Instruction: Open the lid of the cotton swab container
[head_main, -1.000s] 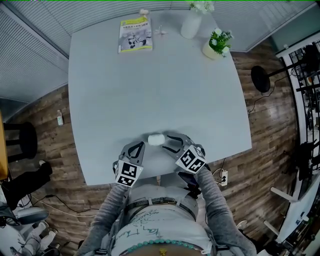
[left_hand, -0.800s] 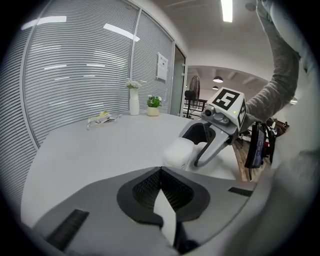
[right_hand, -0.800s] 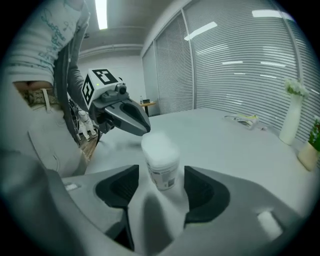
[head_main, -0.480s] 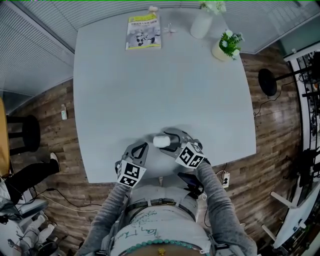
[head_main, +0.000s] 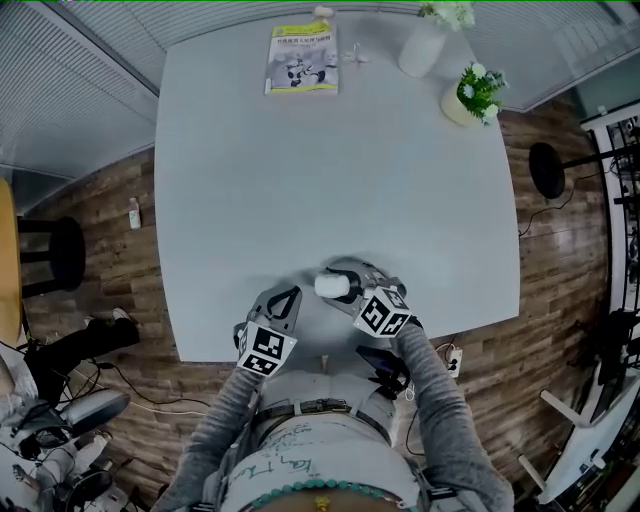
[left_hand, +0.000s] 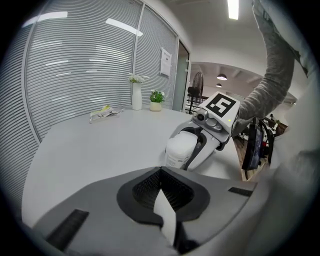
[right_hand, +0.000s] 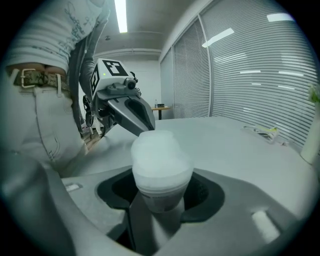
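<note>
The cotton swab container (head_main: 333, 286), a small white tub with a frosted domed lid, stands upright on the grey table (head_main: 330, 160) near its front edge. My right gripper (head_main: 338, 284) reaches round it from the right. The container (right_hand: 161, 167) sits between the jaws, which are closing, and I see no pad pressing on it. My left gripper (head_main: 283, 298) is shut and empty, just left of the container. In the left gripper view the container (left_hand: 180, 149) stands ahead and to the right, inside the right gripper's jaws. The lid is on.
At the table's far edge lie a booklet (head_main: 302, 45) and a small white item (head_main: 355, 55), with a white vase (head_main: 421, 47) and a potted plant (head_main: 470, 95) to their right. A black stool (head_main: 50, 255) stands on the wooden floor to the left.
The head view has drifted, so the table sits further right in the picture. The right gripper's jaws have drawn in around the container. The left gripper stays shut beside it.
</note>
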